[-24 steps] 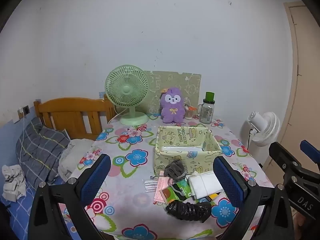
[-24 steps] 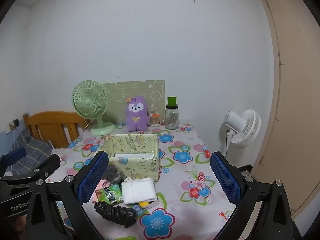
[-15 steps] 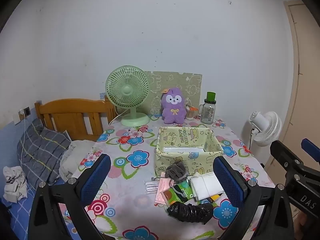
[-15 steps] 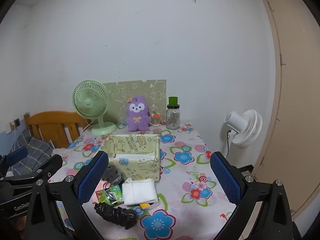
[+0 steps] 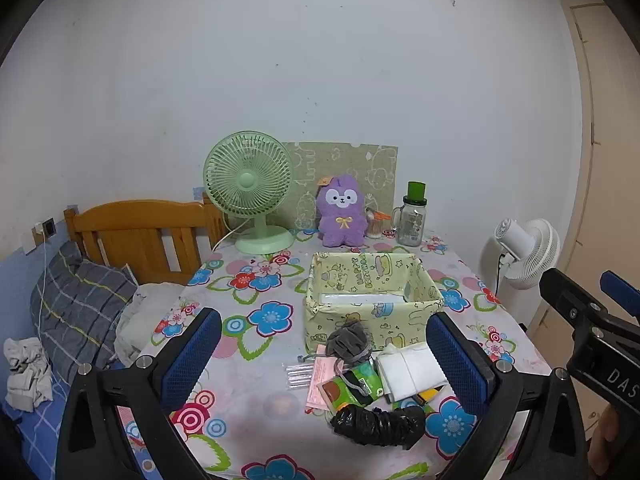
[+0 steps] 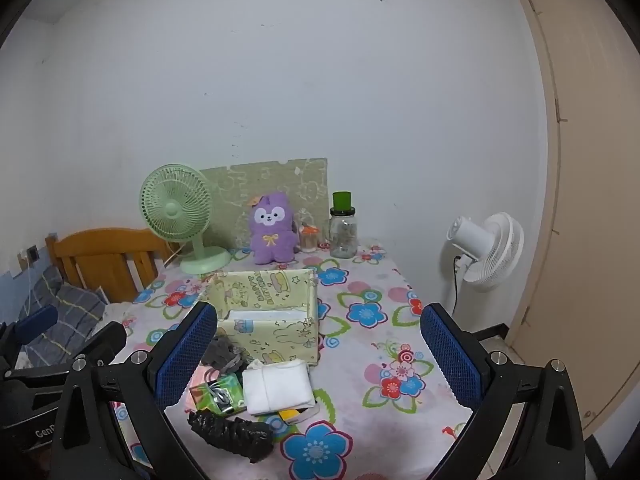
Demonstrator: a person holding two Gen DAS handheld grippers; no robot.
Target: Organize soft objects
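Left gripper and right gripper both above near edge of counter, fingers wide apart, nothing held. Soft objects piled near counter's front: grey pouch touching yellow fabric box, folded white cloth right of it, crumpled black bag nearest. Purple plush toy upright at far edge, beside green fan.

The near edge of the table is crowded by a black bag, white cloth and packets in front of the box, while flowered cloth left and right of them lies bare.
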